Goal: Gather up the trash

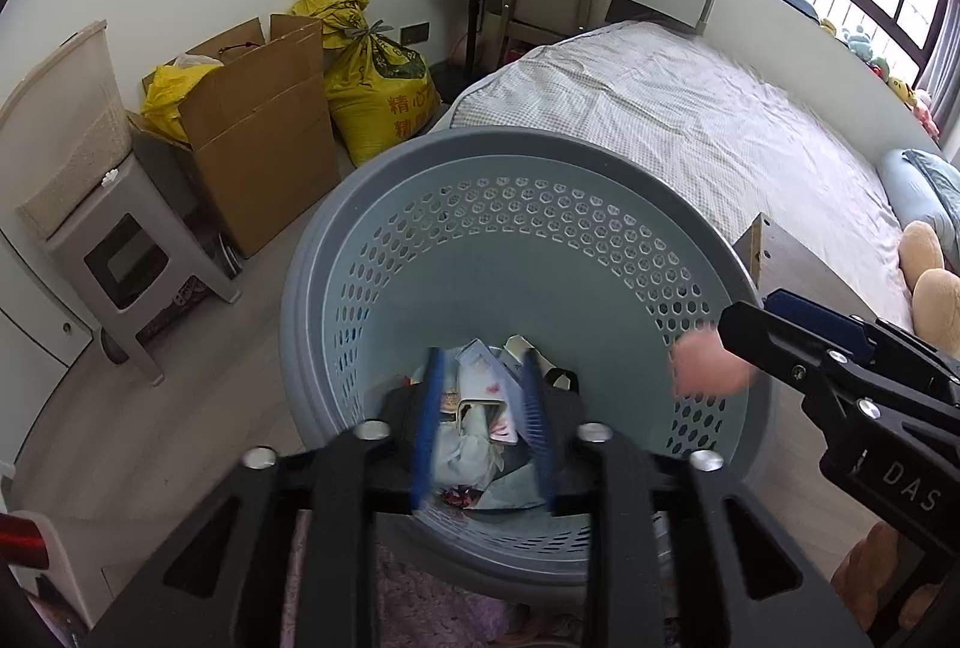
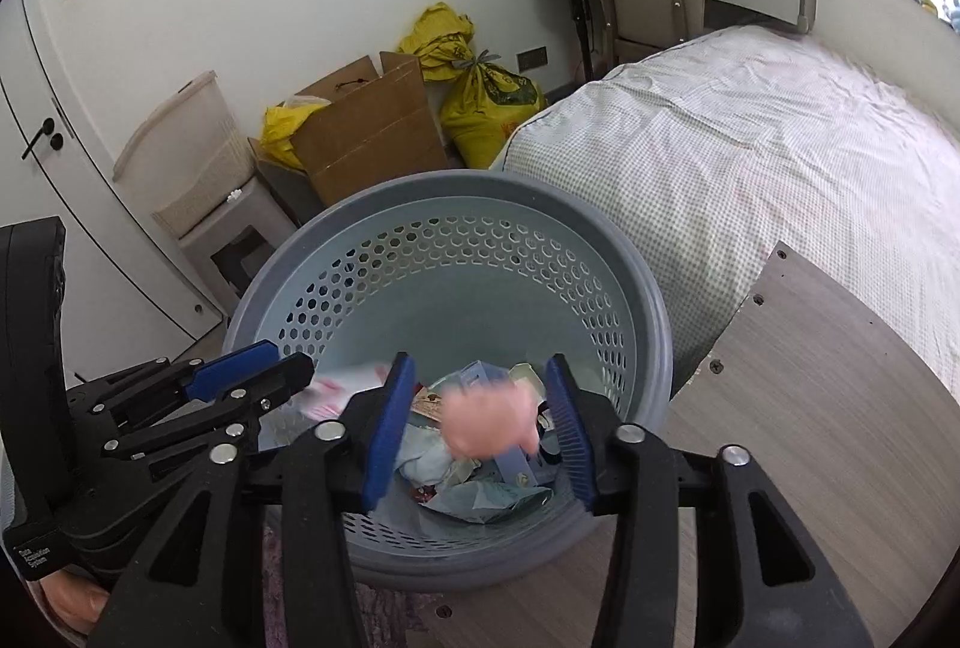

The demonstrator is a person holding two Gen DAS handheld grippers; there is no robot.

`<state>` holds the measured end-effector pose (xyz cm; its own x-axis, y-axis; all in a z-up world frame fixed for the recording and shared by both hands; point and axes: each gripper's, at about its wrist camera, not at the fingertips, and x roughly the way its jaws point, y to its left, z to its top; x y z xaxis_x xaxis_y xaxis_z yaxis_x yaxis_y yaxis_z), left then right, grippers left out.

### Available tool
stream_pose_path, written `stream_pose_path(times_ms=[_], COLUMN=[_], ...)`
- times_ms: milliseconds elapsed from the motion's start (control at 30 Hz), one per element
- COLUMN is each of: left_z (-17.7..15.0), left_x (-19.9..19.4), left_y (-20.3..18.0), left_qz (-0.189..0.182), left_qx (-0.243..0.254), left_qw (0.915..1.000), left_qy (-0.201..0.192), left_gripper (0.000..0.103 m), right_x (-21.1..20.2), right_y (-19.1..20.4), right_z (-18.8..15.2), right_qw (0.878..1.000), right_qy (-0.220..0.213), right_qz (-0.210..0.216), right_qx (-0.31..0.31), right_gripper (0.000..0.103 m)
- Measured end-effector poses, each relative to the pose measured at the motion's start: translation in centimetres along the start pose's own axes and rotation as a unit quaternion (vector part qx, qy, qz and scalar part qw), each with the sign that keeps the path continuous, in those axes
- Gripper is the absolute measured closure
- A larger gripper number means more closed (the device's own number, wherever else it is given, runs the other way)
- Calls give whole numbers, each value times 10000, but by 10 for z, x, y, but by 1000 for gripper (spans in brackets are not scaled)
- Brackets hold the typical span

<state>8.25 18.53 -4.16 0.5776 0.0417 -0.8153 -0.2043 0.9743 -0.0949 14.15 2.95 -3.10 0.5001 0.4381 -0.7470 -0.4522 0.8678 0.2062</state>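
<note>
Left tongs point(image 1: 483, 396): nearest the left wrist camera; blue pads apart with nothing pressed between them, poised over the basket's mouth. Frame base cut off by the lower edge.
Right tongs point(image 2: 483, 420): blue pads apart, wider than the left pair. A blurred pink lump point(image 2: 489, 423) sits in the gap without touching either pad; whether it is falling or resting I cannot tell.
Pink lump, left view: same smear point(image 1: 711, 366) just off the right tongs' tip point(image 1: 729, 318), against the basket's inner wall. Shape unreadable.
White-and-pink scrap point(image 2: 336, 390): blurred, beside the left tongs' tip point(image 2: 303, 363) in the right view; identity unclear.
Basket point(image 1: 522, 156): round grey-blue, perforated wall, standing on the floor. Near rim hidden behind the tongs in both views.
Trash point(image 1: 480, 426): crumpled paper and wrappers lying at the basket bottom, partly screened by the pads; single pieces hard to separate.
Table point(image 2: 840, 408): wood-grain panel just right of the basket, only an edge in frame.
Bed point(image 1: 690, 108): checked sheet, beyond the basket; far end cut off.
Cardboard box point(image 1: 258, 138): open, against the wall, yellow bags point(image 1: 378, 96) beside it.
Hand point(image 2: 72, 606): only a sliver at the lower left corner.
</note>
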Motion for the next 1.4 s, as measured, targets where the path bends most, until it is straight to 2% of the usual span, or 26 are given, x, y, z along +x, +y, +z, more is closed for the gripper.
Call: stream_pose_path(times_ms=[200,400,633,700,1067,1400], left_z=[1,0,0,0,2,2], left_x=[-7,-13,-17,-18,-24,-27], left_y=[3,3,0,-1,0,2], left_qz=[114,199,297,319,475,525], left_qx=[-35,-37,-7,-4,-11,-24], left_qw=[9999,9997,9993,9992,9984,9982], left_qy=[-105,-164,-216,-231,-307,-298], left_gripper=[54,45,40,39,29,28], right_x=[-6,-9,-12,-14,-19,-26], right_y=[-3,-6,-6,-7,-9,-8], right_z=[-2,-3,-5,-4,-5,-6], right_qw=[9999,9998,9997,9996,9994,9991], right_qy=[-111,-133,-172,-195,-268,-351], right_qz=[-62,-105,-137,-149,-189,-217], right_qx=[60,105,119,118,150,135], right_gripper=[43,42,38,34,32,31])
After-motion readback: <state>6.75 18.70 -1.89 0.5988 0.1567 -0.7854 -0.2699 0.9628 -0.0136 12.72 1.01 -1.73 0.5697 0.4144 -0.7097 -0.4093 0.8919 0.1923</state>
